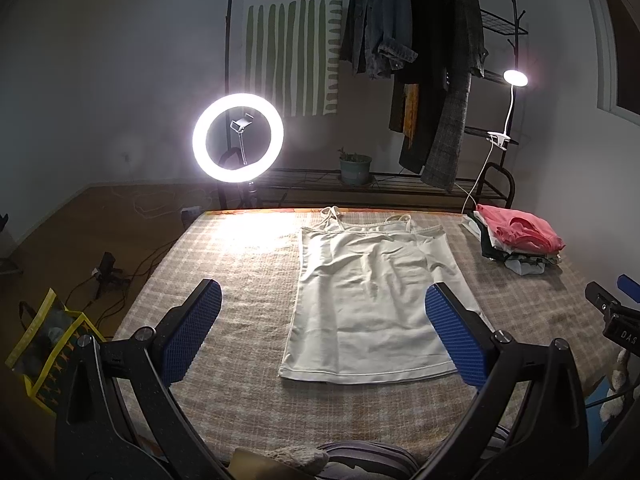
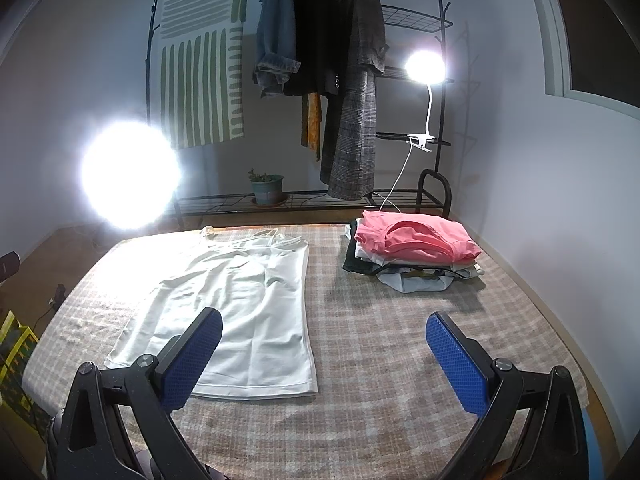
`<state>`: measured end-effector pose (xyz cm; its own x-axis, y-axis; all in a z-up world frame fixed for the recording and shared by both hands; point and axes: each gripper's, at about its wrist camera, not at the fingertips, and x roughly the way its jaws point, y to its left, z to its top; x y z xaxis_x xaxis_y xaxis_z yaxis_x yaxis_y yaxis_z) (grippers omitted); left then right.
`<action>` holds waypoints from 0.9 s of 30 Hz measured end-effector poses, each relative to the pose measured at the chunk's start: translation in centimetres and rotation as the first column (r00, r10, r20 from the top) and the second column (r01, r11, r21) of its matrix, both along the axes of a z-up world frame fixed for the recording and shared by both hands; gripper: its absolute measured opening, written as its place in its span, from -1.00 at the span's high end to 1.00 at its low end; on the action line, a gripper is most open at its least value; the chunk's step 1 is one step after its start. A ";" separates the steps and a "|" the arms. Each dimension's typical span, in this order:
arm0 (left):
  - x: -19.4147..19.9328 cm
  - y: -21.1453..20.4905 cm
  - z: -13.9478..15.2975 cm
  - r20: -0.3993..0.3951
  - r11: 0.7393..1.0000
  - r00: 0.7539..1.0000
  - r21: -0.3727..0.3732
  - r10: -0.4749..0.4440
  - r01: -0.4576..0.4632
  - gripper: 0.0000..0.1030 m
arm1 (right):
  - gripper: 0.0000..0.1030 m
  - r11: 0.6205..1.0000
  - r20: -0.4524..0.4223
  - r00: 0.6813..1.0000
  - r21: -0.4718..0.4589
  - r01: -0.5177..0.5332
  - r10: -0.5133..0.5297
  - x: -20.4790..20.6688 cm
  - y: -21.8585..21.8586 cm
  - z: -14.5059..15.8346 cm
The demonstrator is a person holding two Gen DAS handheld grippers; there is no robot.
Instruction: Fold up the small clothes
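This is a room in a home, set up for filming. A black clothes rack [image 2: 400,20] stands by the wall with a jean jacket [image 2: 276,36] and coats [image 2: 360,100] hanging on it. A small plant pot [image 2: 267,189] sits on its low shelf. The floor [image 1: 80,224] is wood. A checked cloth covers the surface [image 2: 380,320], with a pile of folded clothes [image 2: 412,248] on it. A bright ring light [image 1: 238,138] and a clip lamp [image 2: 425,67] shine on it.

White camisole [image 2: 240,300] flat on checked tablecloth [image 2: 380,340], pink-topped folded pile [image 2: 416,248] beyond, right tool [image 2: 324,324] wide apart
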<state>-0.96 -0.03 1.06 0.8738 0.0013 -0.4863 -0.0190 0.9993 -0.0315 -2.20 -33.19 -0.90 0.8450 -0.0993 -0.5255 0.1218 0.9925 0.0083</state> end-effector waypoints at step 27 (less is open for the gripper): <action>0.0 0.2 0.2 -0.005 1.000 1.000 0.000 -0.001 0.001 -1.00 | -0.99 1.000 -0.003 1.000 -0.004 -0.008 0.008 0.9 0.5 -0.1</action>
